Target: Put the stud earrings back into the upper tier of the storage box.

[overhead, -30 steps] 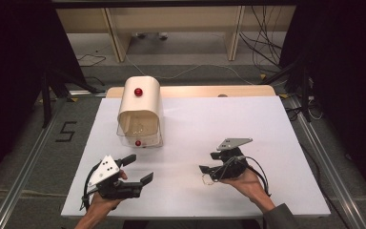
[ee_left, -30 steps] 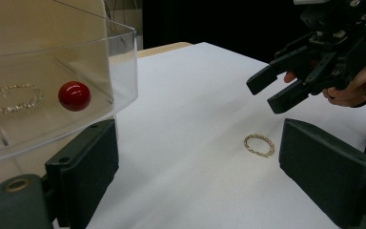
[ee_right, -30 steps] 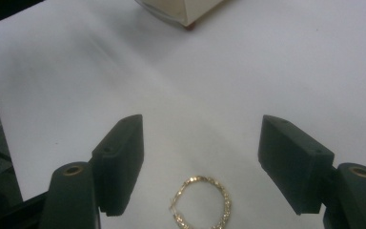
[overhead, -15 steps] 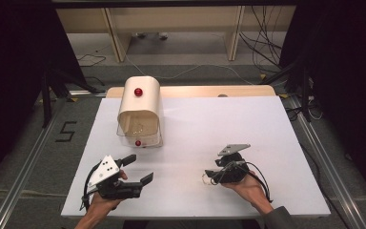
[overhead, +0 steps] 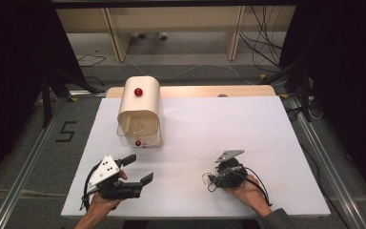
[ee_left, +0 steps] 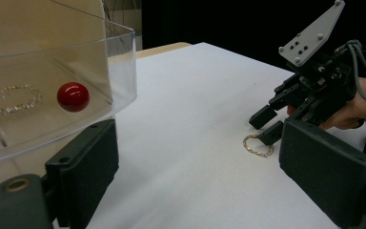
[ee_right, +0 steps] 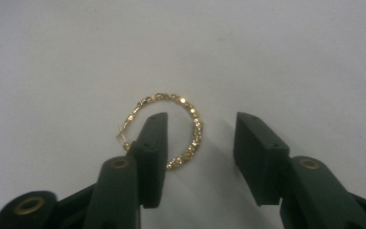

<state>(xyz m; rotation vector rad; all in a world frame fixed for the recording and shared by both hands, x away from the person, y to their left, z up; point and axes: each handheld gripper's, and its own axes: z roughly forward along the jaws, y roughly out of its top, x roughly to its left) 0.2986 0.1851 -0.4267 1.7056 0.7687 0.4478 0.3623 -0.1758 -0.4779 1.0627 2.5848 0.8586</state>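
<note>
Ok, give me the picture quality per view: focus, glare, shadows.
High view: even light, dark surround, soft detail. Left gripper view: near jaws blurred, glare on the clear box. Right gripper view: gold hoop fairly sharp, soft shadow beneath the right tool.

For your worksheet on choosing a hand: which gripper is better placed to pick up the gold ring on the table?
Right. The right gripper has been closing over the gold ring, one jaw inside its loop; the left gripper sits apart.
</note>
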